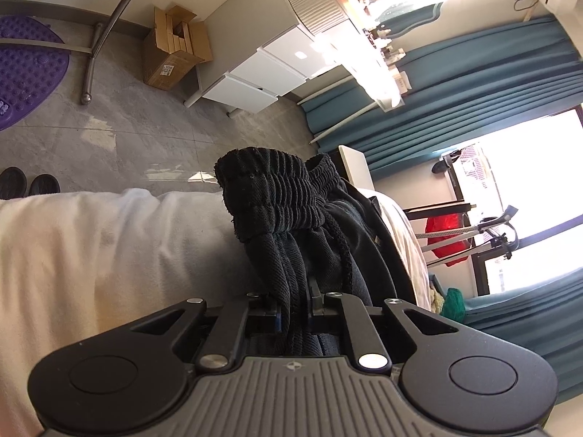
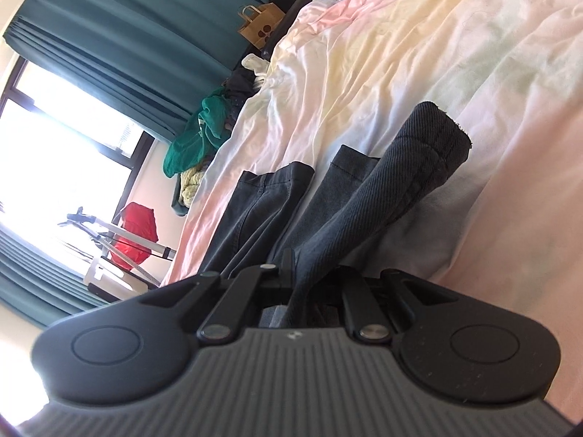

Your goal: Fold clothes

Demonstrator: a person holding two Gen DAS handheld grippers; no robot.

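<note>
Black trousers (image 1: 291,211): one waistband, two hems, two grippers clamped.

A bed (image 2: 419,54) covered with a rumpled pale sheet (image 2: 364,83) carries everything. Dark trousers (image 2: 255,204) lie flat on the sheet, hems toward the pillow end. Beyond the trousers, at the bed's far edge, a heap of clothes (image 2: 196,134) with a green garment on top sits against the teal curtain (image 2: 109,36).

R tongs (image 2: 297,273) pinching trouser leg (image 2: 393,189)
</note>
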